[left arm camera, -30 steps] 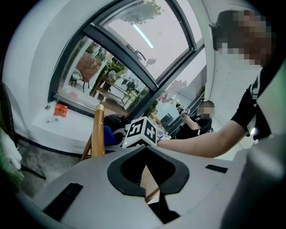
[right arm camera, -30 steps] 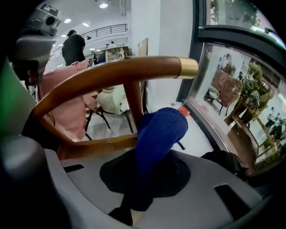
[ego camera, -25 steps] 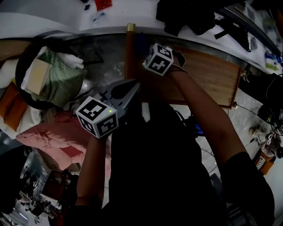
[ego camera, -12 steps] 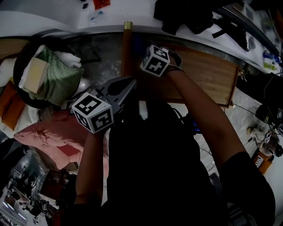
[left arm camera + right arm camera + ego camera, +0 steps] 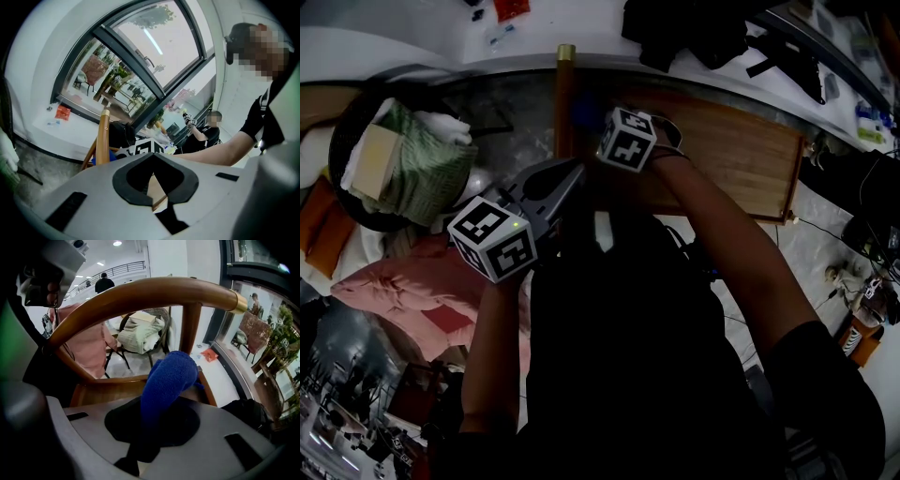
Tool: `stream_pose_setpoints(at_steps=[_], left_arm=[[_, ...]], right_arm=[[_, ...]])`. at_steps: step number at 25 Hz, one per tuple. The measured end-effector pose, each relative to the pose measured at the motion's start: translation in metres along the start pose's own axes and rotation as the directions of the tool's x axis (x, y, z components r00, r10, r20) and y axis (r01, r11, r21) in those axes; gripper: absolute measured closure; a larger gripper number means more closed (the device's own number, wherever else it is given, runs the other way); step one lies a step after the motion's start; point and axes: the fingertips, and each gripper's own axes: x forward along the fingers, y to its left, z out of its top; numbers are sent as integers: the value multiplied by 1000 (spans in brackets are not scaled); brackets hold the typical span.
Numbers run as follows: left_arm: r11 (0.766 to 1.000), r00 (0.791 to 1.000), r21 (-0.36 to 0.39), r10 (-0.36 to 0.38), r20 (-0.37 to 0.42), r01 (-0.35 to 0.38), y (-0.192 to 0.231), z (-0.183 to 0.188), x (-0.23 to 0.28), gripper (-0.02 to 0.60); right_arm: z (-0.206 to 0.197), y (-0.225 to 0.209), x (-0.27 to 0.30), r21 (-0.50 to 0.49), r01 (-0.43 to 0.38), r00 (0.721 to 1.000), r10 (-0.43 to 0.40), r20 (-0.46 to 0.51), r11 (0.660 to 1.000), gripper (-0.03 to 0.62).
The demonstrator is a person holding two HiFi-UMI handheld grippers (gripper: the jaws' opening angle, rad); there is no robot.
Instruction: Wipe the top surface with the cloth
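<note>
Cloth [image 5: 169,378] clamped by right gripper [image 5: 158,401], perhaps at wooden top [image 5: 733,150] edge, left gripper [image 5: 152,157] closed

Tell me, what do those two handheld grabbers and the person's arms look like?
The left gripper and the right gripper both have pale grey plastic bodies, each with two flat jaws lined with black pads. Each carries a white cube printed with black square markers. The person wears a black short-sleeved top, which leaves the forearms bare.
</note>
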Motion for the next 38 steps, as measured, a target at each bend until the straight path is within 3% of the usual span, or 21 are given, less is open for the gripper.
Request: stream_pose_setpoints(at_steps=[21,28,33,38], left_arm=[[1000,1000,25,-6,15,5,-7,2,-8,571],[999,1000,29,-14,16,14,-12,3,-6,572],[1000,1000,26,-14,16,13,-12,1,-7,571],[999,1000,27,-18,12,18,-15,-2,-7,571]], right_arm=[[-21,113,5,-80,-209,977,204,-59,975,530],[-25,135,5,-125,-284,957,274,-91,951,530],[-28,153,5,-157,-366,929,350,-124,917,530],[-31,168,5,-199,-400,914,375,-155,895,530]])
